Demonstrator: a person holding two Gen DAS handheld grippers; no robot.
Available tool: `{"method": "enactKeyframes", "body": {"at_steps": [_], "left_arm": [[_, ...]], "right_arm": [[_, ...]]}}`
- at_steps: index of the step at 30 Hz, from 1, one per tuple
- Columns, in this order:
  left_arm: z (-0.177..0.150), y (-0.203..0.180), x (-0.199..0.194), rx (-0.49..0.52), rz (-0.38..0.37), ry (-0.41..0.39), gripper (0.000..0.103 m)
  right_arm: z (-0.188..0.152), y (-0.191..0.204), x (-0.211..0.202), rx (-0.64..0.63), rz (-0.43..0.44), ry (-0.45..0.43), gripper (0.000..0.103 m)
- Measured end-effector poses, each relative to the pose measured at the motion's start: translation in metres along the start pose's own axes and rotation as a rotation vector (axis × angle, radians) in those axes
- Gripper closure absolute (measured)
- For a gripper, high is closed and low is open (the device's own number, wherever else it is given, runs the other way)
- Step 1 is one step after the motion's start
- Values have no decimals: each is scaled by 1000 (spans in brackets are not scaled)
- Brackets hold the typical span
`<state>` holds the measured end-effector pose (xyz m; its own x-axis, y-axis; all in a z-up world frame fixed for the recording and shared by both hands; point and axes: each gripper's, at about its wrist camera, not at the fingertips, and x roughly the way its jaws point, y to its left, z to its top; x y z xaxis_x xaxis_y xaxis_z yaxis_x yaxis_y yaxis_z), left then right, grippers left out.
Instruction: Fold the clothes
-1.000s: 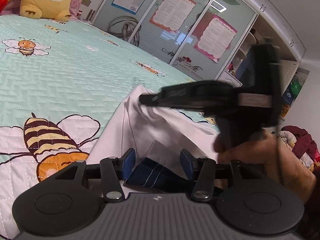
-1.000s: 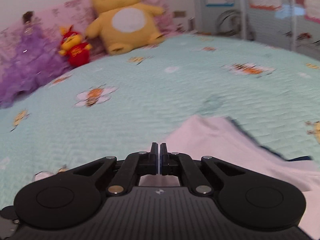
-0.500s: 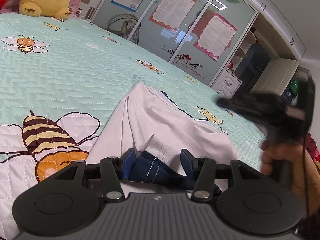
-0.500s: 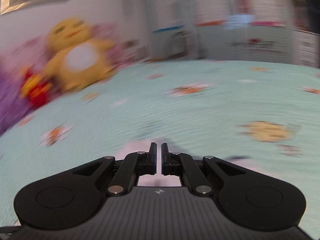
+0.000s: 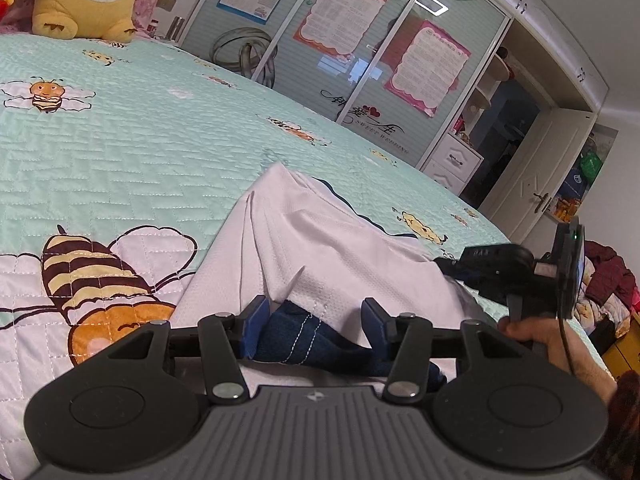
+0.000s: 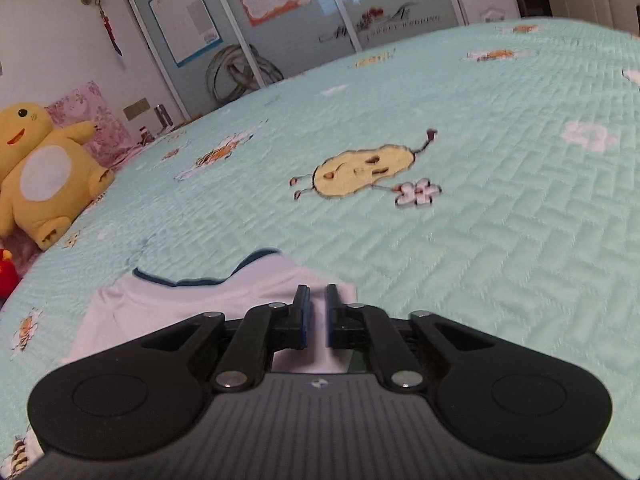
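Bedroom with a mint bee-print bedspread: on it lies a white garment with navy trim, rumpled and partly doubled over, not yet a neat fold. At its near hem the left gripper has its jaws wide around the navy trim. Beside the garment's far edge, the right gripper has its jaws narrowly parted over white cloth. Smoothing and further folds probably remain.

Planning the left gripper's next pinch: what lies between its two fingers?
In the left wrist view, the navy trim of the white garment lies between the left gripper's open fingers, nearer the left one.
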<state>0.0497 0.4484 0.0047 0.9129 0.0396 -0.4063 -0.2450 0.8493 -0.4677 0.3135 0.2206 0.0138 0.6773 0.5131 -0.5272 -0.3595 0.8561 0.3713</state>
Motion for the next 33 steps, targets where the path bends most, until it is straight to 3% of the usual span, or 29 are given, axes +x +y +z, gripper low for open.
{"method": "enactKeyframes", "body": {"at_steps": [2,5,6,8,9,13,15,17,20,30,33], "left_arm": [[0,0,0,0,0,0,49],[0,0,1,2,1,1,48],[0,0,1,3,2,2,48],[0,-1,1,6,3,3,47],[0,-2,1,8,3,3,47],[0,-3,2,12,3,4,46],[-1,-2,2,12,4,4,46],[-1,-2,2,12,3,4,46],[-1,-2,2,13,3,4,46],[0,-3,2,17,3,6,45],[-1,-4,2,21,3,7,44]], "right_arm": [[2,2,-2,-24,-50,-17,97],[3,-5,-14,10,-26,-58,91],[4,-10,-16,26,-19,-58,87],[5,-17,-17,49,-15,-44,67],[6,-21,-15,57,-19,-32,67],[5,-23,-3,86,70,53,67],[5,-25,0,115,80,60,76],[5,-27,2,134,85,64,92],[6,-27,5,126,82,61,102],[12,-29,12,79,82,63,102],[14,-28,8,58,84,56,94]]}}
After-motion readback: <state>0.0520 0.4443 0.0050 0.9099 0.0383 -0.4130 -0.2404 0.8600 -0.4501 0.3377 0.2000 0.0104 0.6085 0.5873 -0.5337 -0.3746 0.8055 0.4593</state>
